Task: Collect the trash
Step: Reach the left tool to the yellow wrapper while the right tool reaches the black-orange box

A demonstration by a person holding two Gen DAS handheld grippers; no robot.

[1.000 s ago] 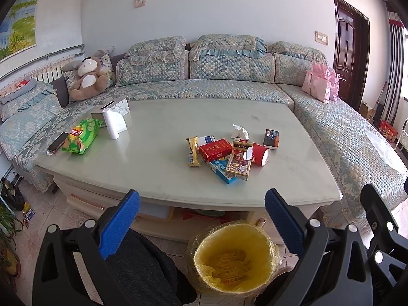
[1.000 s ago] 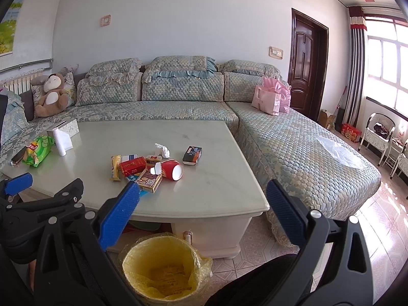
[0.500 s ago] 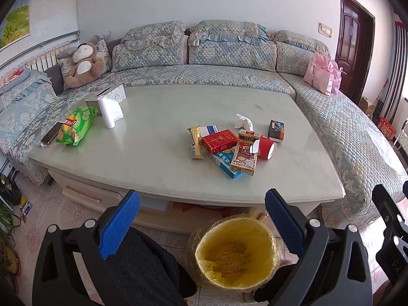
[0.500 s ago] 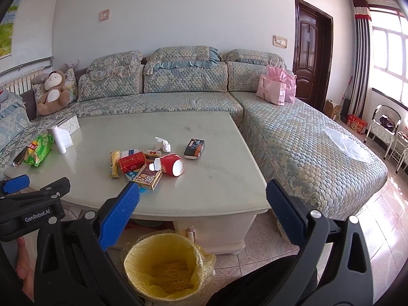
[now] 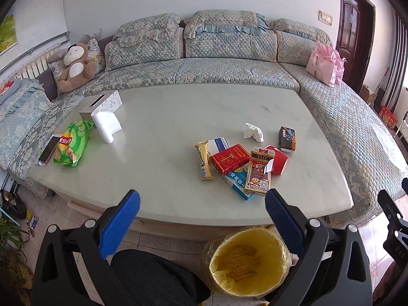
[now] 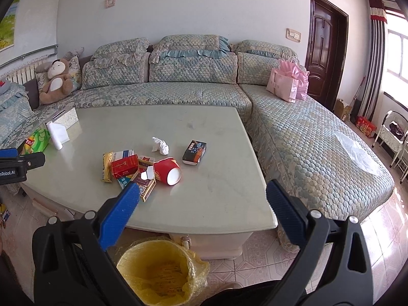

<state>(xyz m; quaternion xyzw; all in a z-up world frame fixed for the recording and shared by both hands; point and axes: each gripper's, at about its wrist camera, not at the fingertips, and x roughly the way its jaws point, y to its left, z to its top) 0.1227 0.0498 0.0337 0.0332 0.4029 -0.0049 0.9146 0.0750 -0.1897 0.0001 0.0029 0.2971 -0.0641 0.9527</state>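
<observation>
Both grippers hang over the near table edge, empty. Left gripper (image 5: 202, 205) has its blue fingers spread wide; right gripper (image 6: 202, 195) likewise spread wide. The trash pile sits on the pale table (image 5: 165, 117) just beyond the left gripper's right fingertip and up-left of the right gripper's left fingertip. Red paper cup (image 6: 168, 170) lies on its side, long axis running diagonally, white mouth pointing toward the near-right table edge. Red cigarette pack (image 5: 230, 159) lies flat on a blue-white box (image 5: 236, 182), touching a brown patterned pack (image 5: 258, 176) whose long axis runs near-to-far. Yellow snack bar wrapper (image 5: 204, 159) lies left of the pile, long axis also near-to-far. Crumpled white tissue (image 5: 253, 132) and a dark small box (image 5: 287, 139) sit apart, farther back. Yellow-lined bin (image 5: 248, 261) stands on the floor below the table edge, between the grippers.
</observation>
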